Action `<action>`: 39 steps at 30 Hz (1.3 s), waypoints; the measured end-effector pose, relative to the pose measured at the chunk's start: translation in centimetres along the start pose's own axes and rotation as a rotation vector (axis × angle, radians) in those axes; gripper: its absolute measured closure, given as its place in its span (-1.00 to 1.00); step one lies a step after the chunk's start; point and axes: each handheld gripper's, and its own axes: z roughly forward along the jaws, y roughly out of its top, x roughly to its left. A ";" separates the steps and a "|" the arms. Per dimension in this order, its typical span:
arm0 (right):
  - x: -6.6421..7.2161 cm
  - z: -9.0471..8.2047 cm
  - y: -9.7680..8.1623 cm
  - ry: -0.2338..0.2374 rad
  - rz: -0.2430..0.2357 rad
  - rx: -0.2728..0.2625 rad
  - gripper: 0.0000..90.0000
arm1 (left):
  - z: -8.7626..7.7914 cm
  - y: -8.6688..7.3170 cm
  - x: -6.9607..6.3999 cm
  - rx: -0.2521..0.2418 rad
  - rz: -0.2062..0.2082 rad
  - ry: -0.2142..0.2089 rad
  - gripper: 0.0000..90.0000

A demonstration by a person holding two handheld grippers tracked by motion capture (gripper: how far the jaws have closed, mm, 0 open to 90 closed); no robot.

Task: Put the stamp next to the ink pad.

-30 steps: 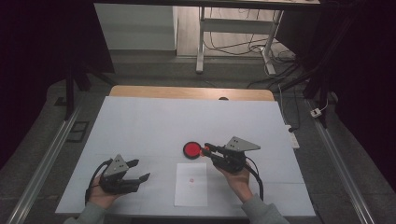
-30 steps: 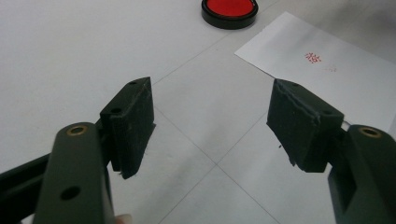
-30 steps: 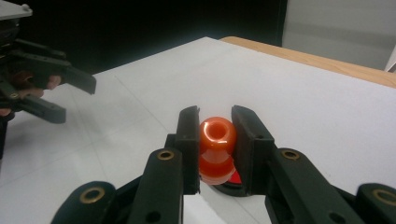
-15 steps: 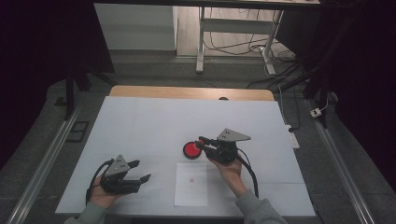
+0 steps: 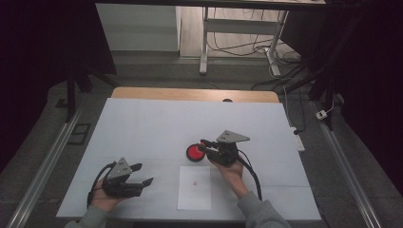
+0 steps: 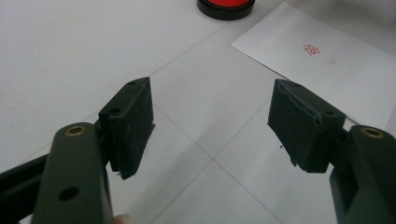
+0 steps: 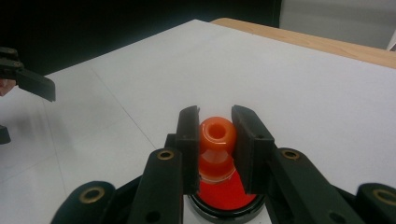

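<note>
Right gripper (image 5: 205,144) shifted onto ink pad (image 5: 194,153), clamps orange stamp (image 7: 215,140). Paper (image 5: 195,194) below pad already bears mark; re-inking underway. Left gripper (image 5: 142,175) open, idle.

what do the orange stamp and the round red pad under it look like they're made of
The stamp, clamped in the right hand-held gripper, looks like glossy, slightly see-through plastic: light glows through its orange handle and its rim shines. The ink pad seems to be a shiny black plastic case, judging by its smooth dark rim, around a flat matte red filling, perhaps felt or foam; that part is hard to tell.
</note>
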 end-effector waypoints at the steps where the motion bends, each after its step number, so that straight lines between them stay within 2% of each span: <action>1: 0.0 0.0 0.0 -0.005 -0.002 0.003 0.61 | 0.0 0.0 0.0 0.000 0.000 0.000 -0.31; 6: -0.7 -0.1 -0.3 -0.054 -0.021 0.034 0.61 | 0.0 0.0 0.0 0.002 0.000 -0.002 -0.31; 18: -2.9 0.6 -1.2 -0.146 -0.010 0.103 0.61 | 0.1 0.0 0.0 0.006 0.001 -0.001 -0.31; 26: -3.7 1.6 -2.1 -0.182 0.004 0.167 0.60 | 0.1 -0.1 0.1 0.008 0.001 0.001 -0.32; 32: -3.7 2.1 -2.4 -0.182 -0.006 0.196 0.59 | 0.1 -0.1 0.1 0.009 0.001 0.001 -0.32; 34: -3.6 2.2 -2.3 -0.185 -0.009 0.205 0.51 | 0.1 -0.1 0.1 0.008 0.002 0.001 -0.32; 36: -3.5 2.2 -2.3 -0.188 -0.012 0.206 0.35 | 0.1 -0.1 0.1 0.007 0.002 0.000 -0.32; 39: -3.5 1.8 -2.0 -0.188 -0.009 0.179 0.21 | 0.0 -0.1 0.1 0.005 0.001 0.001 -0.32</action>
